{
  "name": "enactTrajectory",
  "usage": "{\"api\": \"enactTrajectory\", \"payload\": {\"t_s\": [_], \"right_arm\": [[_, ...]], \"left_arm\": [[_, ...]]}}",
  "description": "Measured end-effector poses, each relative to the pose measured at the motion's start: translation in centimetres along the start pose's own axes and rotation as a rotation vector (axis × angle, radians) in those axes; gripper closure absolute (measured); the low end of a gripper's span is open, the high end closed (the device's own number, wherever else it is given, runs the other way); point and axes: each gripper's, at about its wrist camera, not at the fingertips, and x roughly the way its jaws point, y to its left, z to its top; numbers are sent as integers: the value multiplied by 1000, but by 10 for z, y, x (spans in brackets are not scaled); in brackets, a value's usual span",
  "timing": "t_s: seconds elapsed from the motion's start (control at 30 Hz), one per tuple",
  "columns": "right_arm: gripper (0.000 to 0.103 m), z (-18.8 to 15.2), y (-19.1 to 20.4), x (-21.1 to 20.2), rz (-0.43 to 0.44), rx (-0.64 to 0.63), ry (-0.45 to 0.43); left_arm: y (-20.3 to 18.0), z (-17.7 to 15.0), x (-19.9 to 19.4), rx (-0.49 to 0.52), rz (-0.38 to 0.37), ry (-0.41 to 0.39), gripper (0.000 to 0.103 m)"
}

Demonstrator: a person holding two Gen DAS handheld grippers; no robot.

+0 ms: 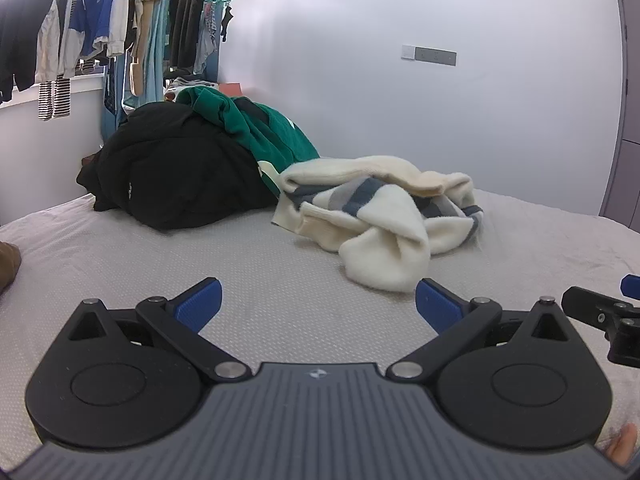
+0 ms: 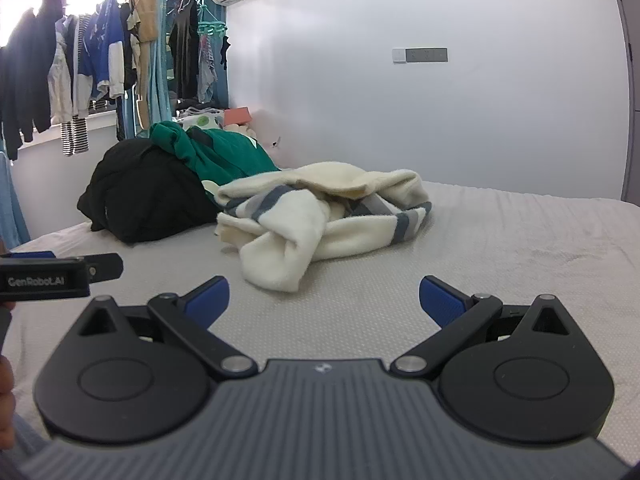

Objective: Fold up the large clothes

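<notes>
Both grippers, left and right, fingers spread and empty, facing cream striped sweater crumpled mid-bed: looks soft, floppy, bulky, best pinched at hem or shoulders.

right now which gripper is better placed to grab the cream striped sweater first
Left, marginally. Both are open and empty. In its own view, the left gripper has the crumpled cream sweater ahead and to its right, its nearest fold just beyond the right fingertip. The right gripper sees it slightly farther off.

Sweater on bed, jacket left
</notes>
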Motion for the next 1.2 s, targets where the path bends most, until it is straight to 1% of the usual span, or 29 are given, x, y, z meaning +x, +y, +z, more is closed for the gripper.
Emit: {"api": "enactTrajectory", "payload": {"t_s": [0.43, 1.2], "right_arm": [[0, -3, 2, 3, -7, -2, 7], [0, -3, 1, 4, -26, -3, 10]], "left_arm": [[-2, 0, 3, 15, -2, 7, 0], [0, -2, 7, 9, -3, 11, 0]]}}
